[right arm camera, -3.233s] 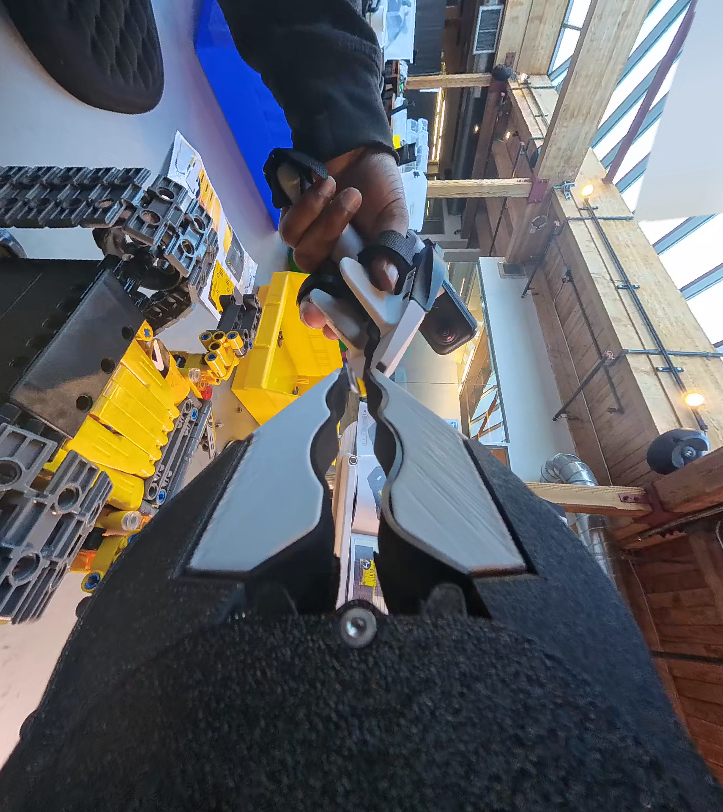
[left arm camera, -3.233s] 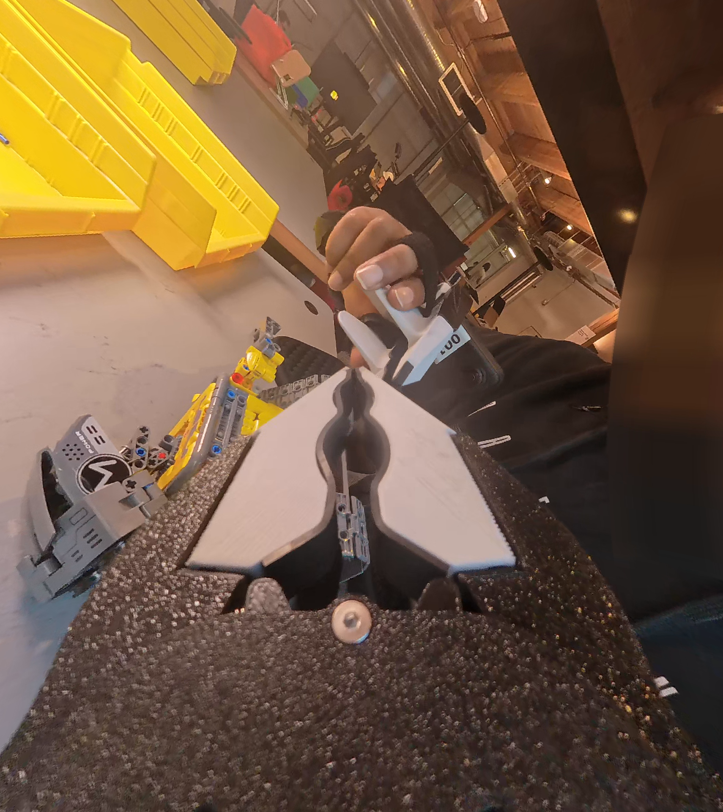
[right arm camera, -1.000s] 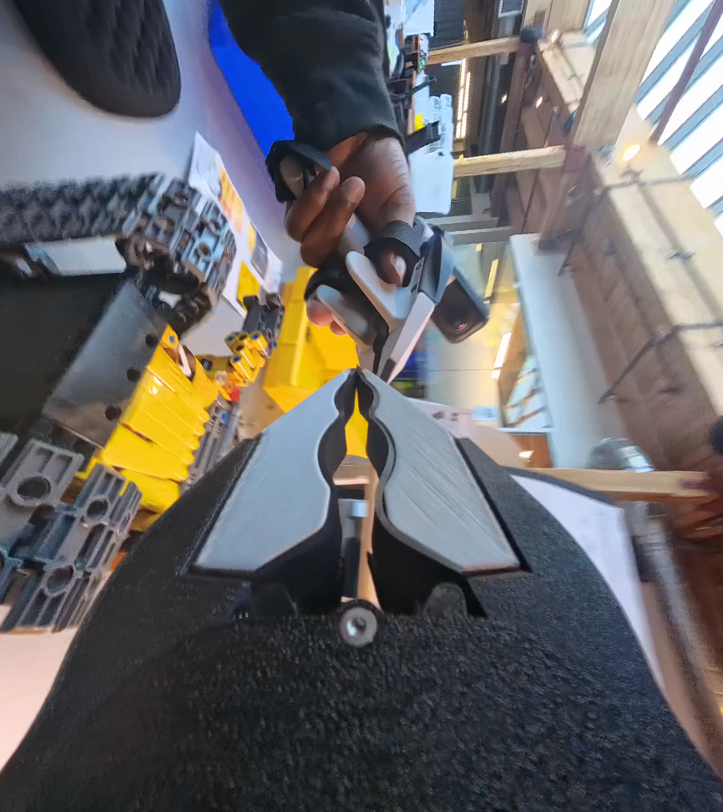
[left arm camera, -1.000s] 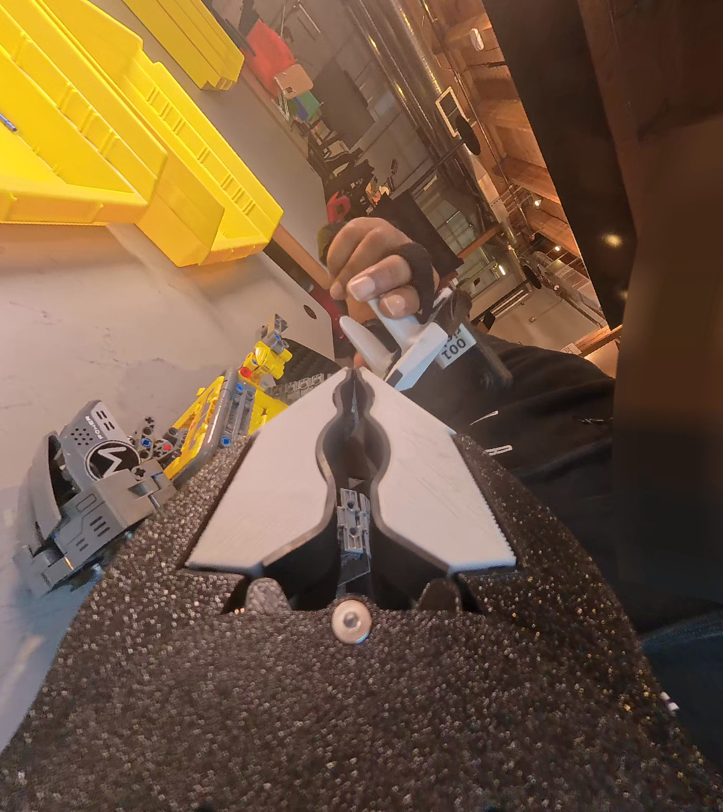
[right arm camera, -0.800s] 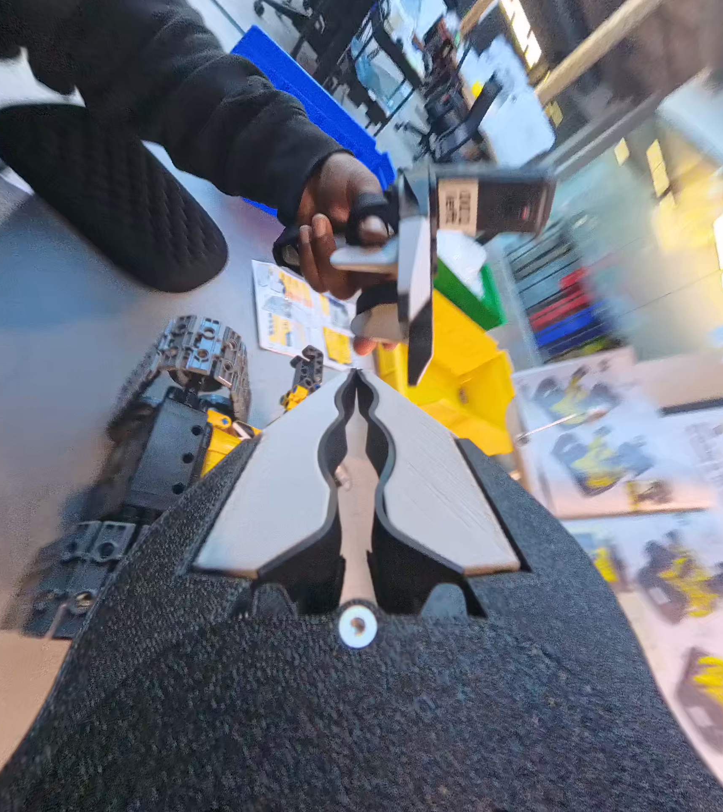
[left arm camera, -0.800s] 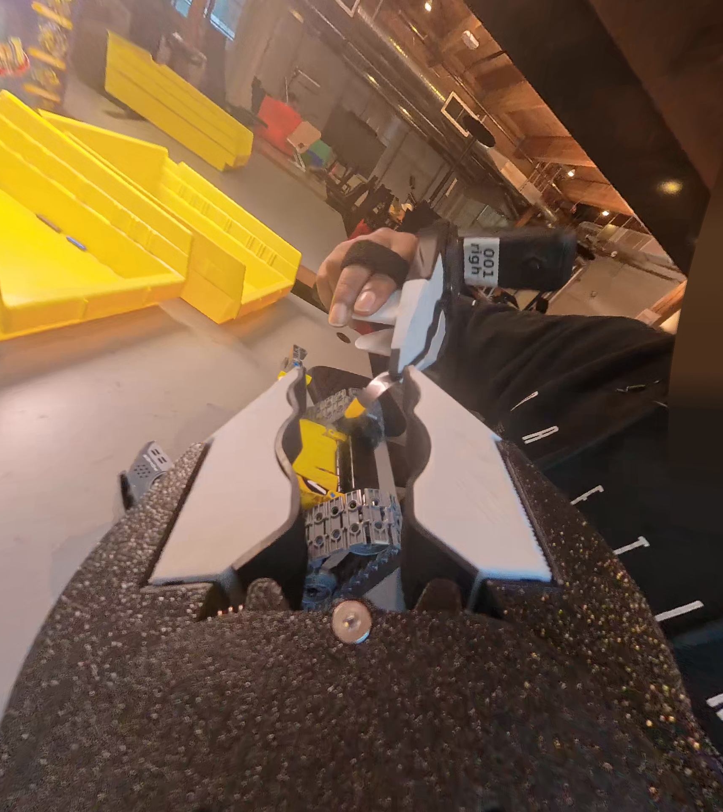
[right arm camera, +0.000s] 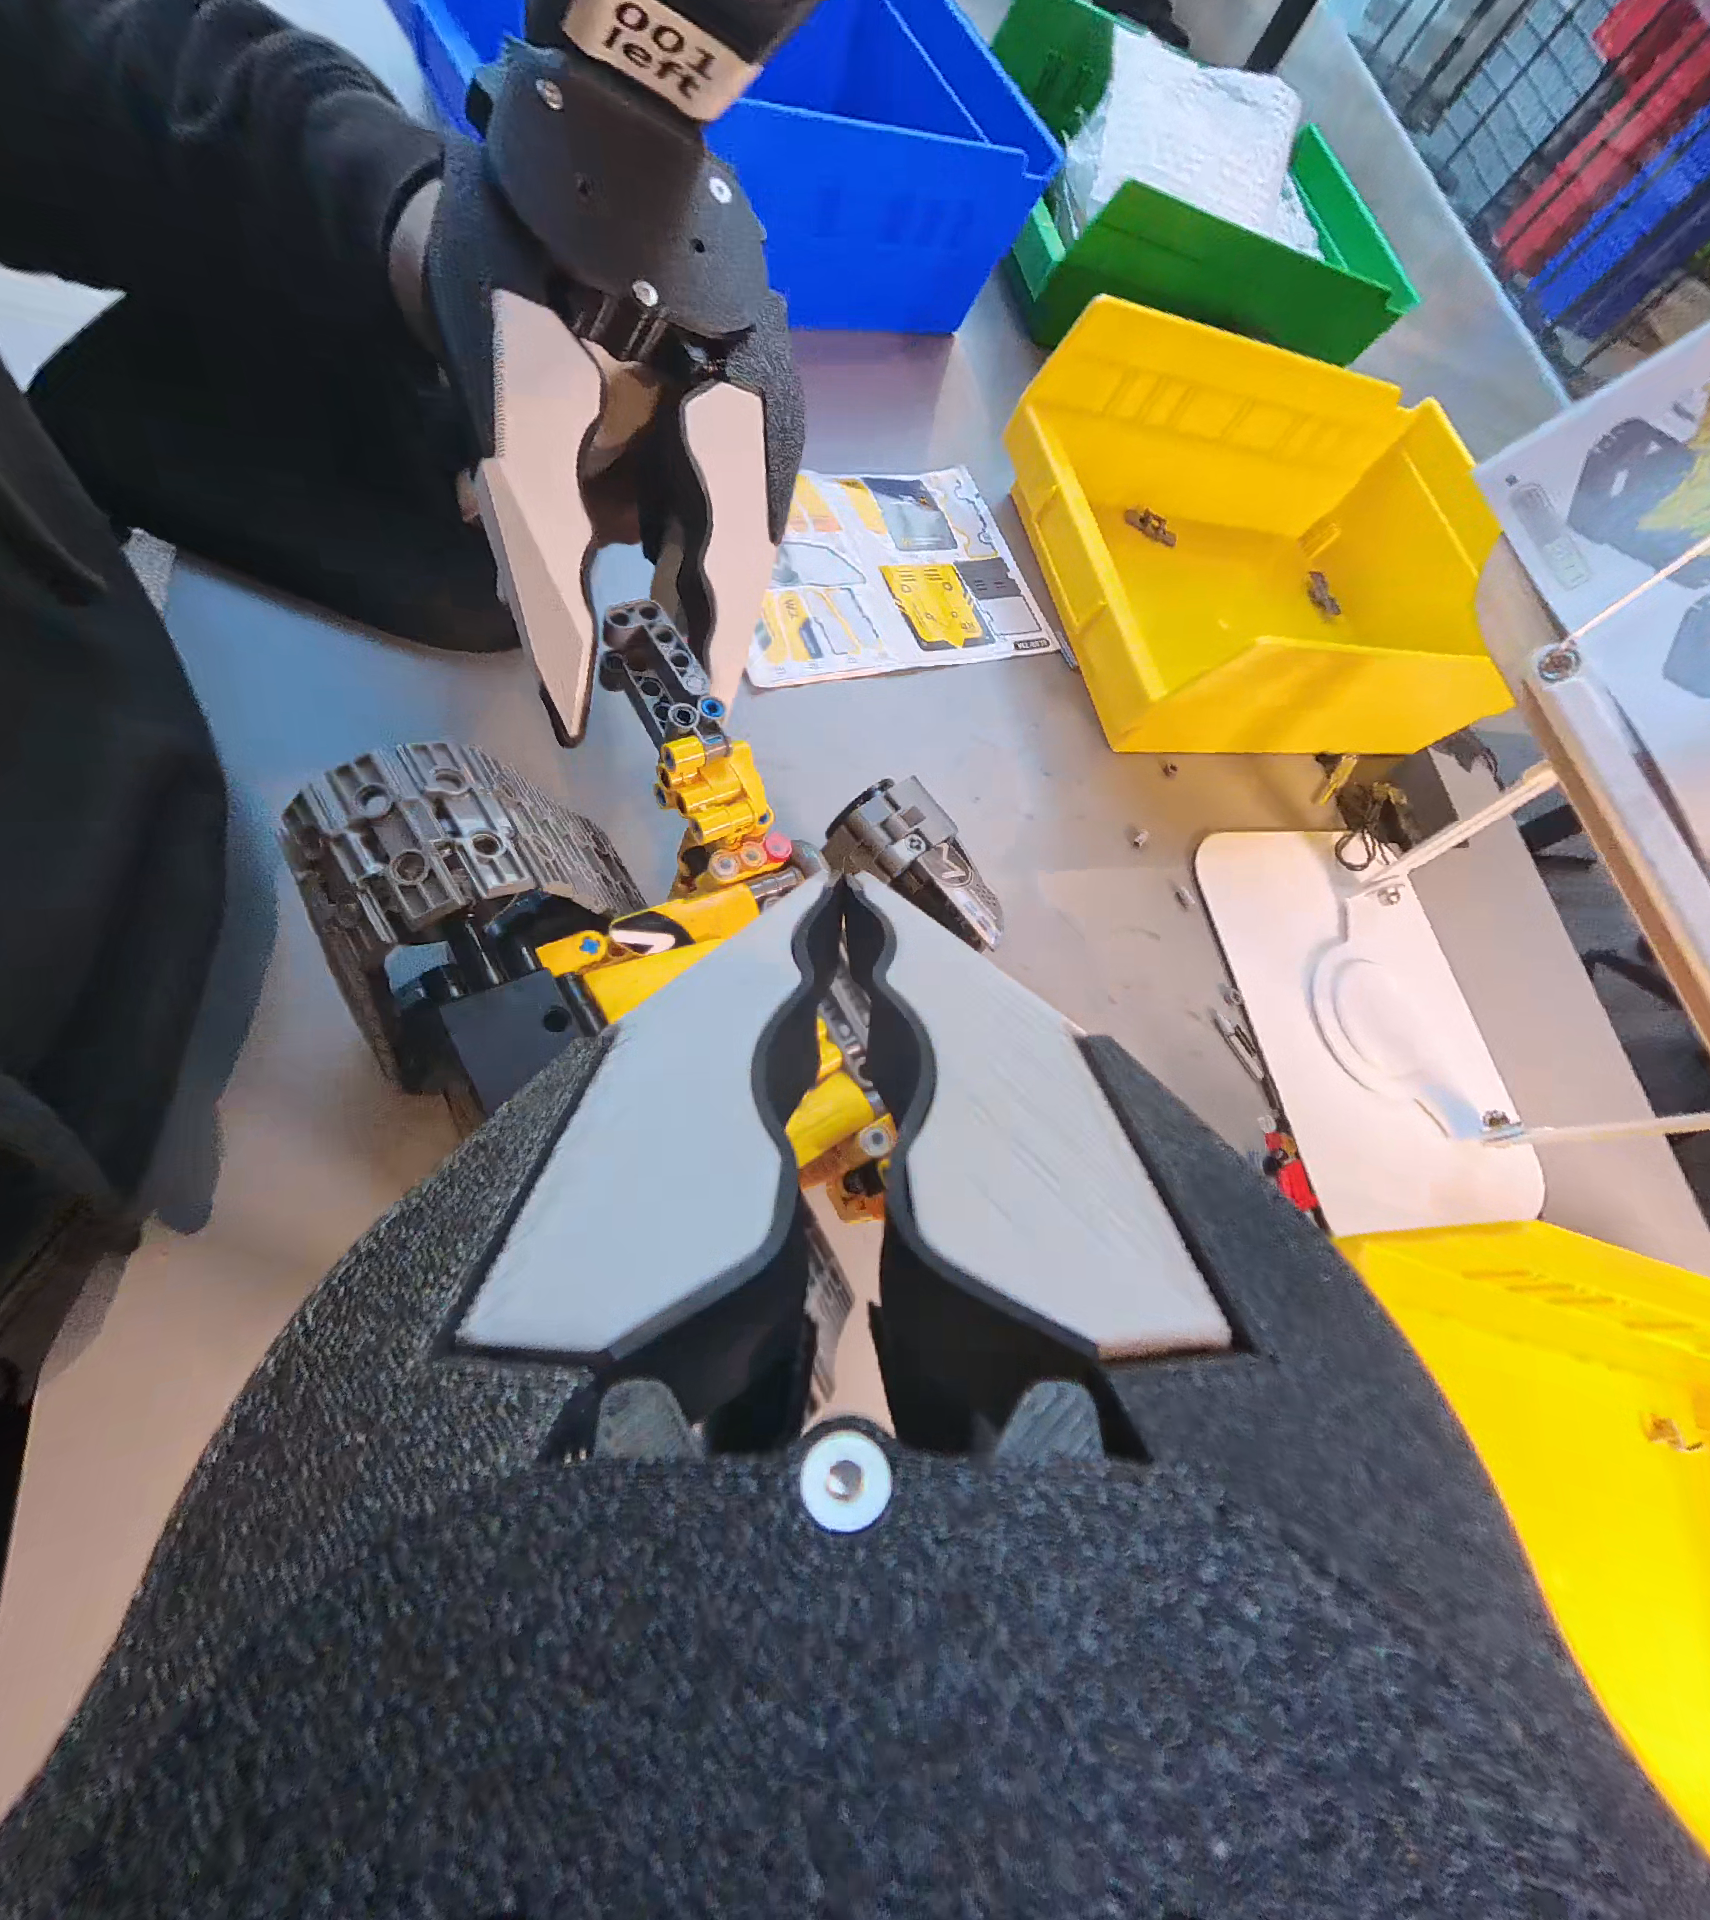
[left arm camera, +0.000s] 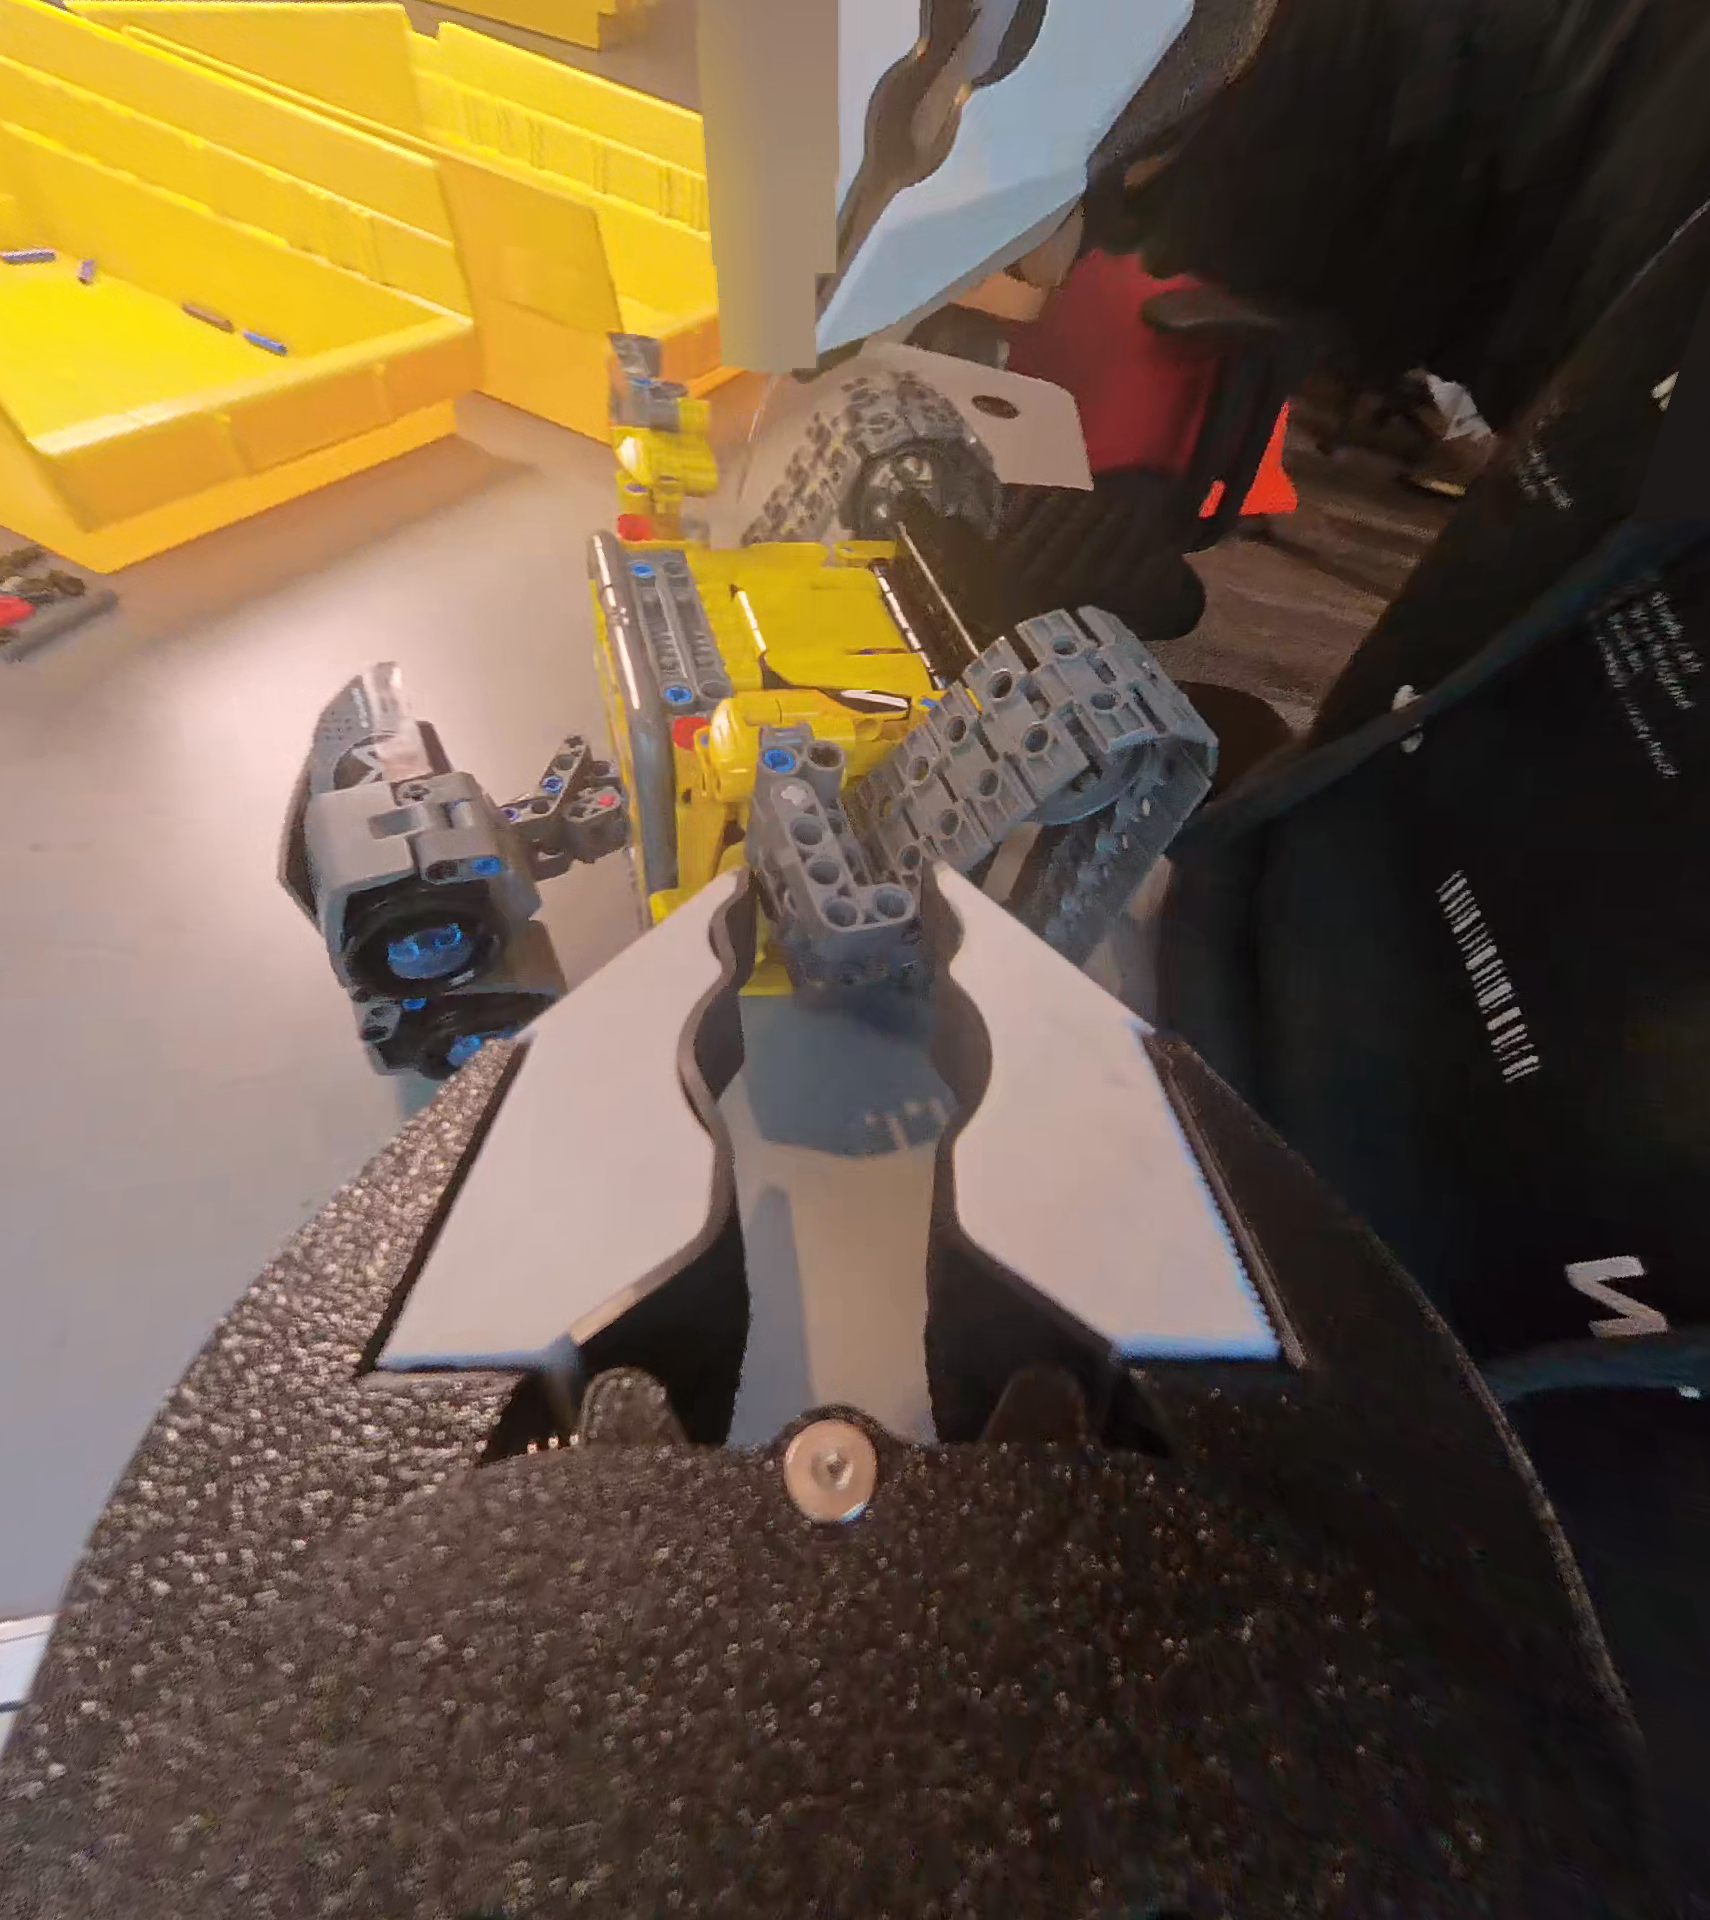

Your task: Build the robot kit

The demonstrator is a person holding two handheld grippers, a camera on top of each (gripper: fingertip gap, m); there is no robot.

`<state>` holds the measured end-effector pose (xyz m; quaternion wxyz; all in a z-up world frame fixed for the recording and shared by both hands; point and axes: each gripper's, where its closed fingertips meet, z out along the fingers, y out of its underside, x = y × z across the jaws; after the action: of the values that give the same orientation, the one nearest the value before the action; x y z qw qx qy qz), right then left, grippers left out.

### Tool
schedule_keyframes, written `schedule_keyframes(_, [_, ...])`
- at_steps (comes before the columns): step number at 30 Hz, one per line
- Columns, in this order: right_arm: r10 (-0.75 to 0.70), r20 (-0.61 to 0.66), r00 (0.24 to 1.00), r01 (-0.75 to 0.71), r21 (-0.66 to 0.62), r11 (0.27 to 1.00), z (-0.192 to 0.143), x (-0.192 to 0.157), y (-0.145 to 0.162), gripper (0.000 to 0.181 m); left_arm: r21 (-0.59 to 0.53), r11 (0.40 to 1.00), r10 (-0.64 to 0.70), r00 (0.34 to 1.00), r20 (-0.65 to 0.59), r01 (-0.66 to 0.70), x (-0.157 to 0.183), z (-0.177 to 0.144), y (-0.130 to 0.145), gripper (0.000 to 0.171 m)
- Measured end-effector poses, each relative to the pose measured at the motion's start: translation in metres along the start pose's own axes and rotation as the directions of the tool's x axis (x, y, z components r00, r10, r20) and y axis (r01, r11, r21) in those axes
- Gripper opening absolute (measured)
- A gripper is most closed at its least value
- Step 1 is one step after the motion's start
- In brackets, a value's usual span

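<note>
Both grippers now lowered over model [right arm camera: 560,935], left fingers [right arm camera: 716,540] parted around grey beam [left arm camera: 830,883], right fingers [right arm camera: 986,1091] closed, empty

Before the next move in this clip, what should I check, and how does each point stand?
1. left gripper open: ok.
2. grey beam sits between the left gripper's fingers: ok; whether a finger touches it, cannot tell.
3. right gripper shut, tips together above the yellow body: ok; whether it pinches anything, cannot tell.
4. tracked model rests on the table: ok.
5. The two grippers are apart from each other: ok.
</note>
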<state>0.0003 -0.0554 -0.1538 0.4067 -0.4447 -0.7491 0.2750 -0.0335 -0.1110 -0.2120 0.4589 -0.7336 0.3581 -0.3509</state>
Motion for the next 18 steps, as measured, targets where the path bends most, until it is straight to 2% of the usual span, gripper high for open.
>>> schedule_keyframes(5, [-0.187, -0.011, 0.982, 0.187, -0.024, 0.982, -0.003, -0.021, 0.003, 0.0, 0.029, 0.999, -0.021, 0.999, -0.034, 0.022, 0.008, 0.005, 0.0, 0.029])
schedule_keyframes(11, [-0.385, -0.061, 0.921, 0.38, -0.082, 0.921, -0.002, -0.032, 0.008, 0.0, 0.028, 0.999, -0.017, 0.995, -0.096, 0.02, 0.016, 0.011, 0.0, 0.032])
schedule_keyframes(18, [-0.515, -0.084, 0.853, 0.501, -0.145, 0.853, 0.002, -0.04, 0.017, 0.0, 0.081, 0.996, -0.029, 0.992, -0.127, 0.04, 0.015, 0.008, 0.0, 0.033])
